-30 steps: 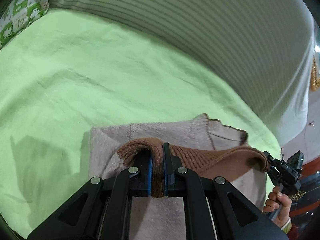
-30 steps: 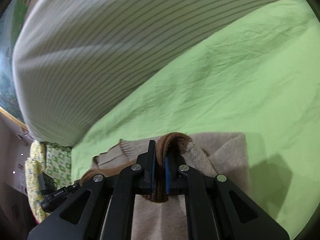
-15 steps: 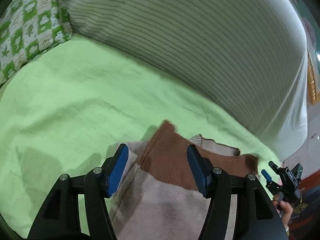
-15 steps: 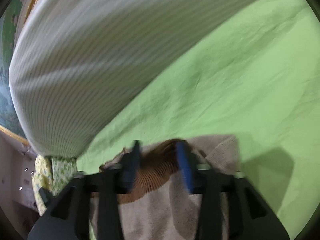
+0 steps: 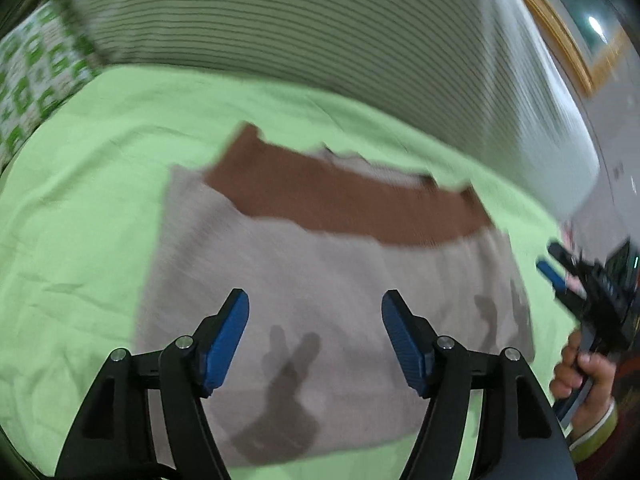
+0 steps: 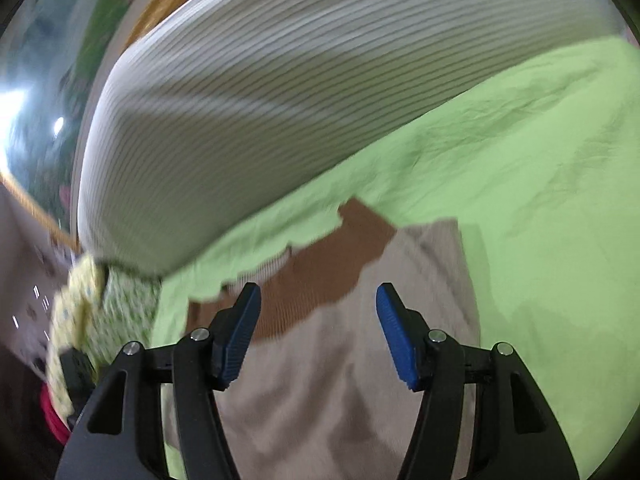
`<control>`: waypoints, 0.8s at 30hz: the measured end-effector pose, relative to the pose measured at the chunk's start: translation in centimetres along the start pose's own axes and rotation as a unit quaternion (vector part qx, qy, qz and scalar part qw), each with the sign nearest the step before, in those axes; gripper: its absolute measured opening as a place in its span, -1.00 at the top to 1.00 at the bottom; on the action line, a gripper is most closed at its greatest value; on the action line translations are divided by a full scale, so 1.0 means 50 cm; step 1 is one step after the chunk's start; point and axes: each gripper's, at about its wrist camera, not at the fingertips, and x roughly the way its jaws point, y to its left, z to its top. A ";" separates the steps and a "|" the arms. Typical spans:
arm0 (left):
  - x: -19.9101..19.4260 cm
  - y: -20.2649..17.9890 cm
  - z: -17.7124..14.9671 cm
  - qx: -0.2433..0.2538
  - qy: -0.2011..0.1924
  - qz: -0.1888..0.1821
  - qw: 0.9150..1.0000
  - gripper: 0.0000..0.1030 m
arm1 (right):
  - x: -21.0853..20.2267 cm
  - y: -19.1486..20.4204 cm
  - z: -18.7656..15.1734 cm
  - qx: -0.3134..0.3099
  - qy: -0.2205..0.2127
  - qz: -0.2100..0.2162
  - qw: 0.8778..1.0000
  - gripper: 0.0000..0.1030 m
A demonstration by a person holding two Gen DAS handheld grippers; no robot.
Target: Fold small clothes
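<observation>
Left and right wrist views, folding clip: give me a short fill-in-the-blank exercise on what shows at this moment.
1. The left gripper and the right gripper both hold their jaws ____.
2. The beige sweater lies on a bedsheet coloured ____.
3. The ribbed band across the sweater's far edge is ____.
4. Behind the sheet lies bedding patterned with ____.

Missing words: open; green; brown; stripes
</observation>
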 end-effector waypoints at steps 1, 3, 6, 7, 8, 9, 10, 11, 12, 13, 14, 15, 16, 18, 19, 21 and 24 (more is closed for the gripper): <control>0.004 -0.014 -0.010 0.013 0.003 0.001 1.000 -0.36 | 0.003 0.008 -0.012 -0.018 0.004 -0.006 1.000 -0.19; 0.024 -0.048 -0.026 0.048 0.010 -0.001 0.999 -0.36 | 0.019 0.025 -0.035 -0.050 0.018 -0.014 0.998 -0.19; 0.053 -0.085 -0.029 0.088 0.009 0.002 0.996 -0.36 | 0.060 0.048 -0.053 -0.099 0.041 -0.016 0.994 -0.19; 0.063 -0.095 -0.027 0.098 0.010 0.001 0.995 -0.36 | 0.073 0.057 -0.058 -0.116 0.046 -0.014 0.992 -0.19; 0.073 -0.105 -0.024 0.108 0.013 0.000 0.994 -0.36 | 0.086 0.069 -0.061 -0.134 0.052 -0.010 0.990 -0.19; 0.082 -0.113 -0.020 0.114 0.014 -0.002 0.993 -0.36 | 0.100 0.082 -0.064 -0.152 0.059 -0.002 0.987 -0.19; 0.092 -0.120 -0.014 0.120 0.013 -0.004 0.993 -0.36 | 0.107 0.088 -0.066 -0.163 0.065 0.004 0.985 -0.19; 0.102 -0.123 -0.010 0.125 0.011 -0.002 0.992 -0.35 | 0.118 0.095 -0.068 -0.173 0.073 0.009 0.982 -0.19; 0.117 -0.124 -0.005 0.131 0.009 0.005 0.991 -0.33 | 0.131 0.103 -0.072 -0.186 0.085 0.012 0.979 -0.19; 0.136 -0.125 0.003 0.140 0.012 0.014 0.990 -0.31 | 0.143 0.108 -0.077 -0.196 0.094 0.015 0.976 -0.19; 0.151 -0.126 0.007 0.150 0.017 0.024 0.988 -0.31 | 0.154 0.113 -0.080 -0.209 0.102 0.018 0.972 -0.19; 0.166 -0.124 0.012 0.160 0.021 0.038 0.986 -0.30 | 0.168 0.119 -0.085 -0.230 0.111 0.014 0.967 -0.19; 0.181 -0.122 0.018 0.164 0.022 0.049 0.985 -0.28 | 0.182 0.123 -0.090 -0.248 0.120 0.006 0.961 -0.19; 0.196 -0.105 0.033 0.162 0.016 0.062 0.985 -0.27 | 0.215 0.127 -0.097 -0.289 0.137 -0.020 0.947 -0.19; 0.198 -0.094 0.041 0.157 0.010 0.067 0.985 -0.28 | 0.229 0.127 -0.099 -0.306 0.139 -0.038 0.941 -0.18; 0.208 -0.068 0.062 0.137 0.004 0.067 0.988 -0.27 | 0.260 0.116 -0.092 -0.332 0.136 -0.082 0.930 -0.18; 0.217 -0.032 0.091 0.105 0.002 0.072 0.992 -0.27 | 0.287 0.071 -0.040 -0.283 0.119 -0.120 0.944 -0.14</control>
